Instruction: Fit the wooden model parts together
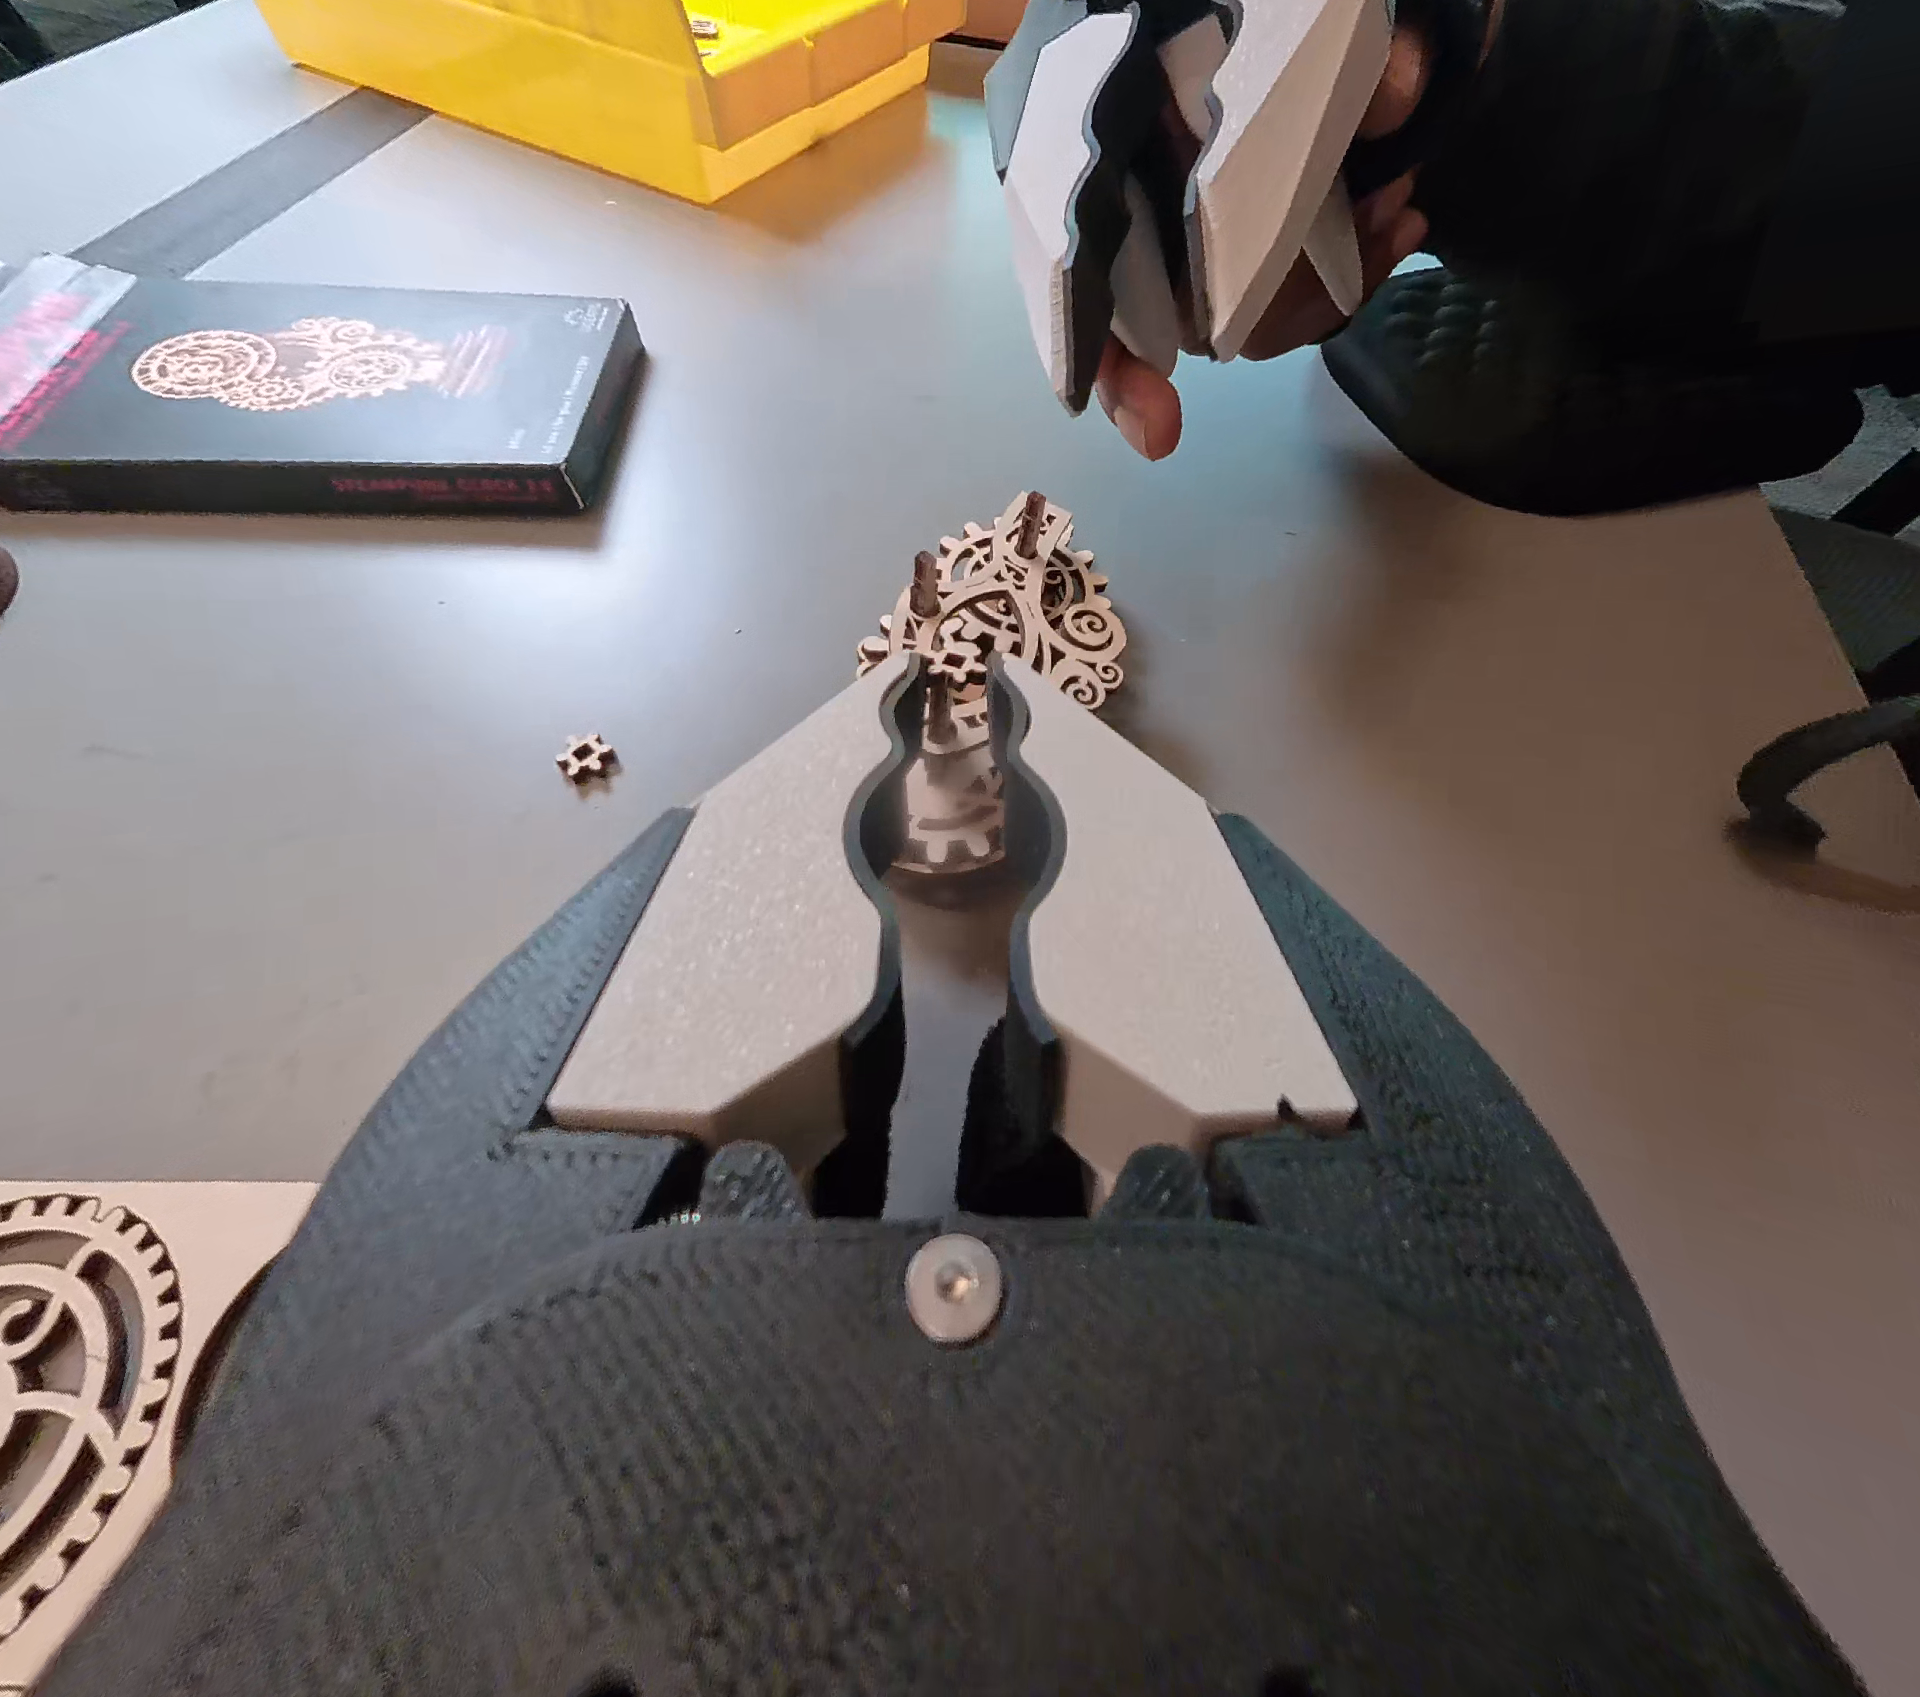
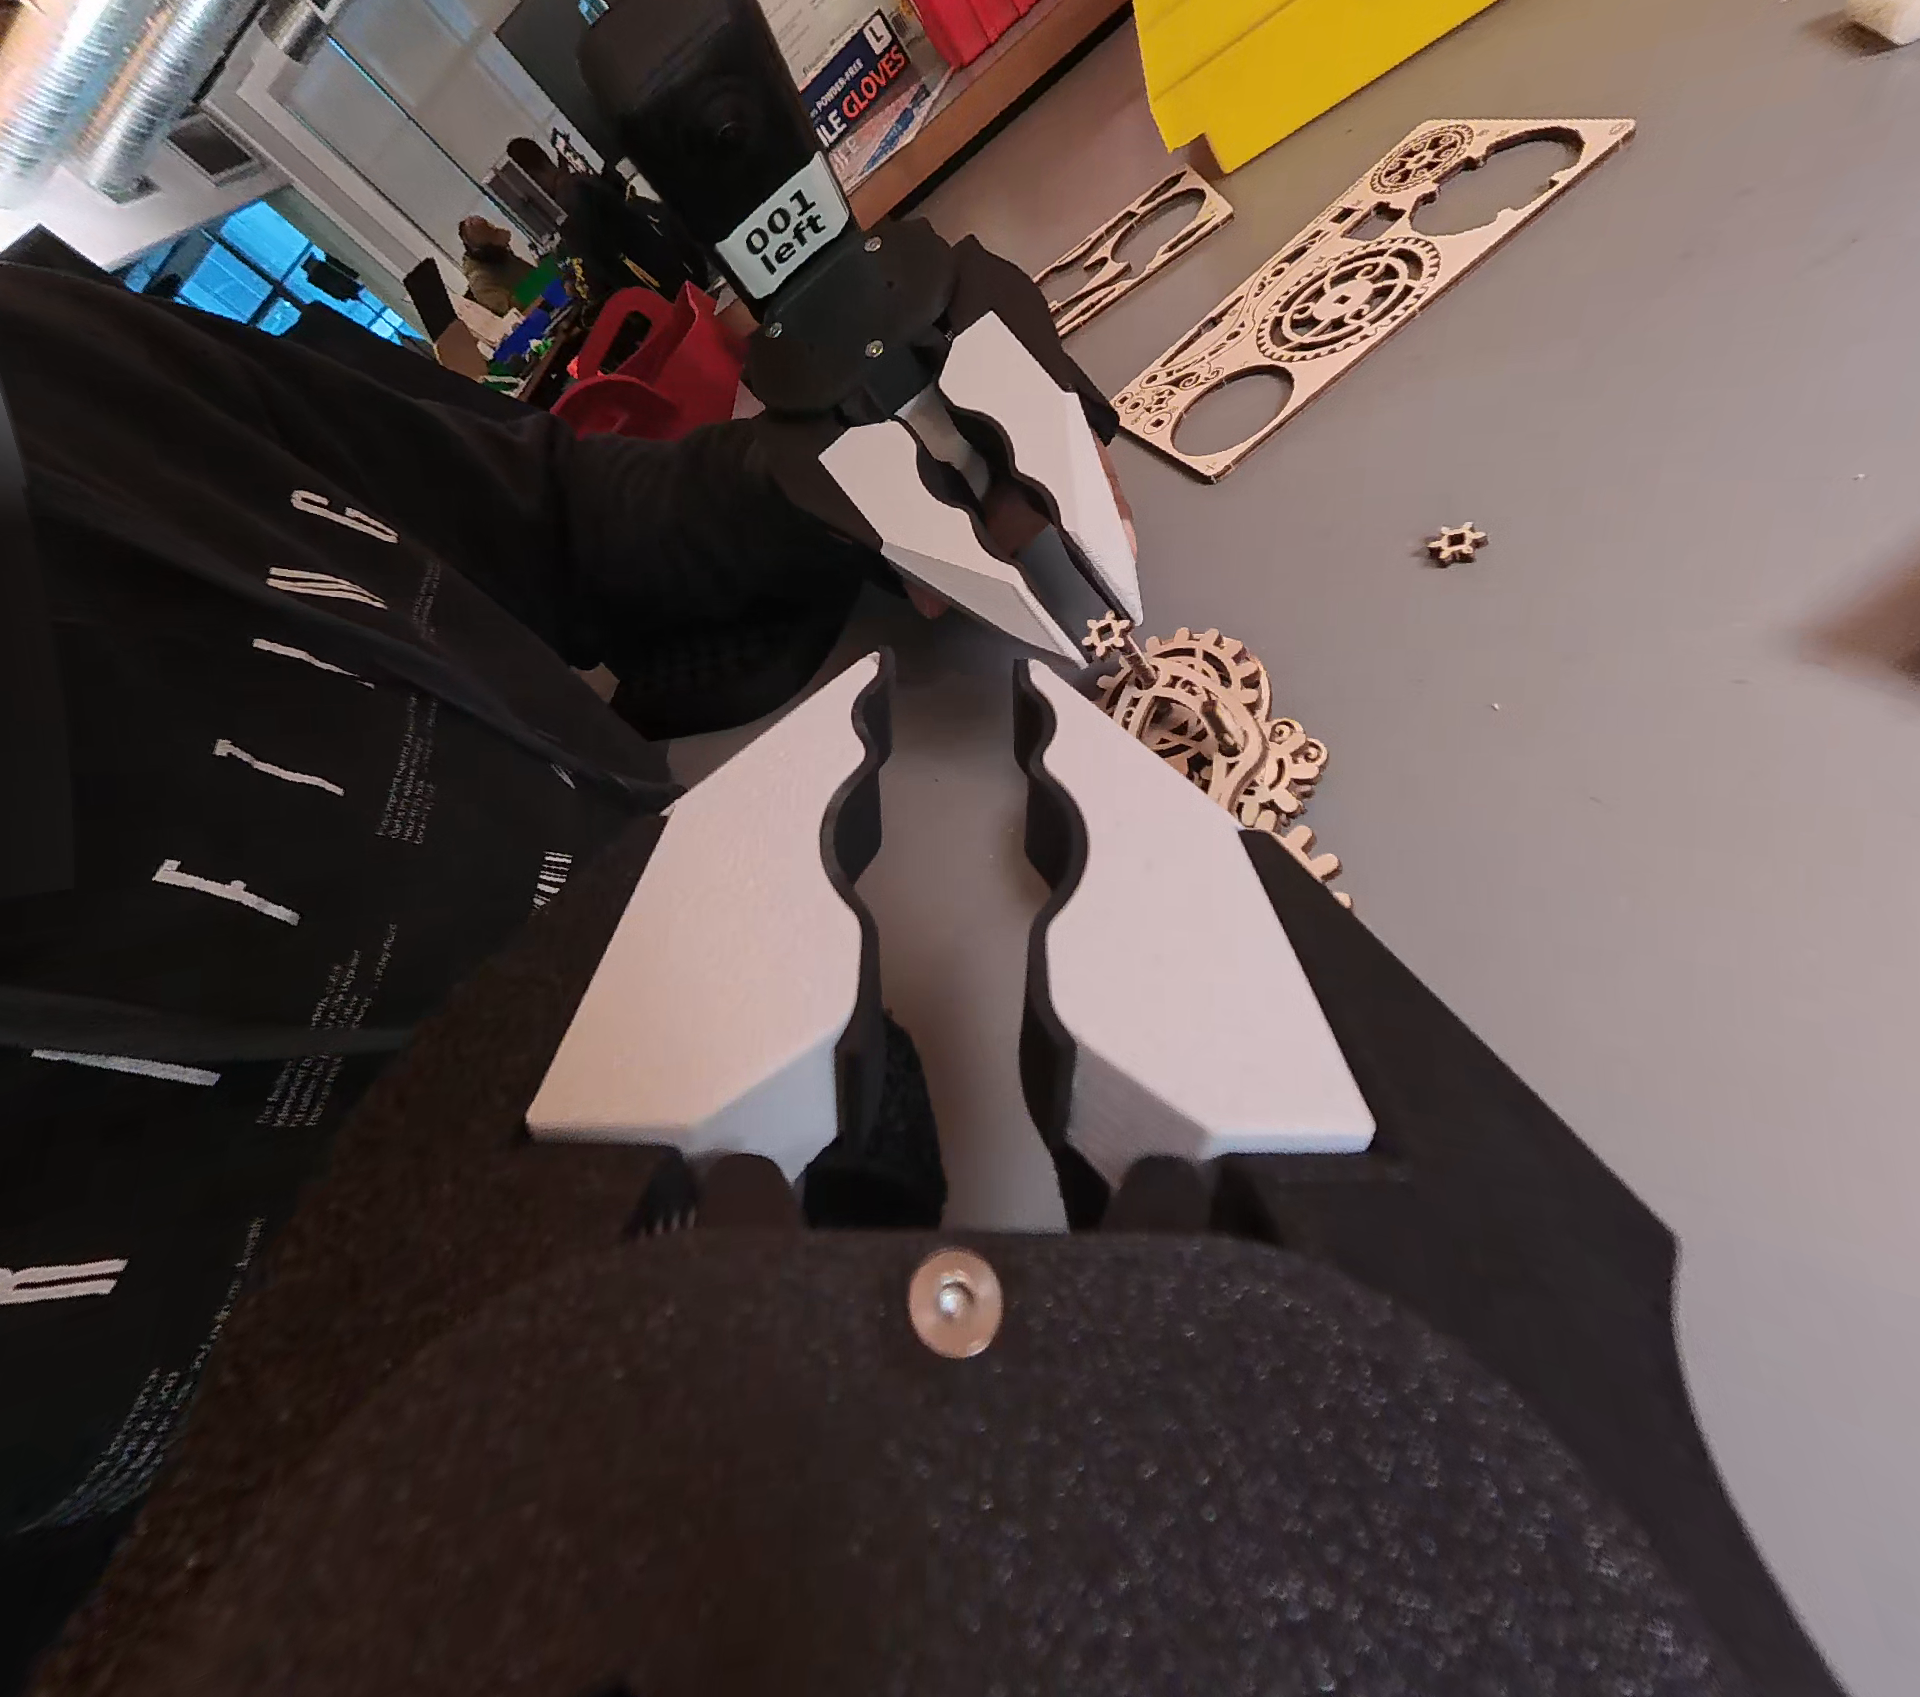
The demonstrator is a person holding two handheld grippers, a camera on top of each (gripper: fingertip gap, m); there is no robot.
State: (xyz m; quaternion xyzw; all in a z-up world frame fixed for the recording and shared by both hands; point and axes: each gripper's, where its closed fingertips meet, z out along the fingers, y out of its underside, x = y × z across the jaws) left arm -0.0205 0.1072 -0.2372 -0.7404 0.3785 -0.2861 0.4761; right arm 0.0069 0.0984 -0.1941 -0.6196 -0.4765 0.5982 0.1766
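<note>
Wooden model lies on the table, three pegs up.
Left gripper pinches one small gear; another gear lies loose; right gripper gapes, holding nothing.

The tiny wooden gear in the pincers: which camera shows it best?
The right wrist view: the small gear shows sideways at the left gripper tips, above the wooden model. The left wrist view shows it partly hidden between its own fingers.

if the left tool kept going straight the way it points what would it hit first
Most likely the wooden gear assembly right ahead: the left tool, pinching a small cog, already sits over its upright pegs. Depth is unclear, so contact may already exist.
</note>
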